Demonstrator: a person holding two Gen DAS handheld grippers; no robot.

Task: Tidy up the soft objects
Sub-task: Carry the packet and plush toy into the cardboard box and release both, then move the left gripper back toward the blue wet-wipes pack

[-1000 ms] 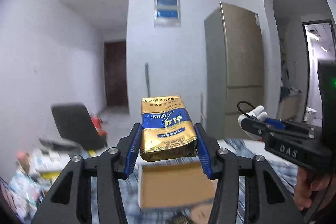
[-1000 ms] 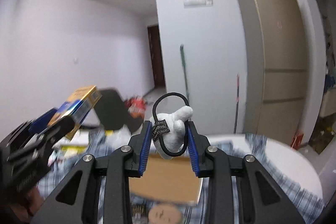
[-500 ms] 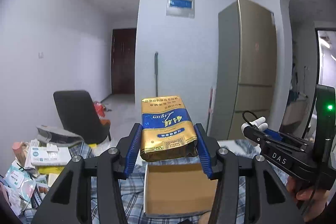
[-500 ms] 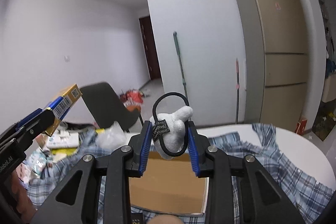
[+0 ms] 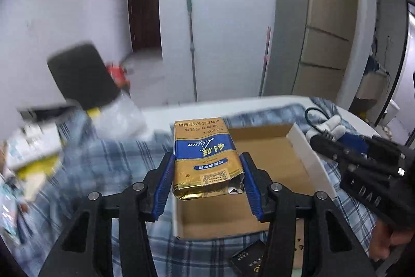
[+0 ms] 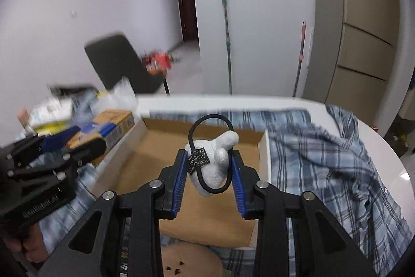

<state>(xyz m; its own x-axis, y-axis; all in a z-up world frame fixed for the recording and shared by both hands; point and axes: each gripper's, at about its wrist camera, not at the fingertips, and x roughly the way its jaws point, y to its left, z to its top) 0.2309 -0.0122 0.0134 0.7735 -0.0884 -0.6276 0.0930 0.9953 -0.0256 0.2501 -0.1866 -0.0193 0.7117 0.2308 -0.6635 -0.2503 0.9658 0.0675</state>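
Observation:
My left gripper [image 5: 206,179] is shut on a gold and blue soft packet [image 5: 206,160], held above the near left part of an open cardboard box [image 5: 306,157]. My right gripper [image 6: 209,178] is shut on a small white plush toy [image 6: 216,168] with a black elastic loop and a black tag, held above the middle of the same box [image 6: 264,155]. In the left wrist view the right gripper [image 5: 334,136] is at the right with the plush. In the right wrist view the left gripper [image 6: 75,144] is at the left with the packet [image 6: 111,126].
The box lies on a blue plaid shirt [image 6: 324,152] spread over a white round table [image 6: 389,168]. A brown plush [image 6: 186,261] lies just in front of the box. A small black pack [image 5: 249,261] lies nearby. Boxes and bags [image 5: 33,144] are piled at the left. A black chair [image 5: 83,74] stands behind.
Both grippers have tilted down and come lower over the box, each still holding its object. The table and box now fill the lower half of both views.

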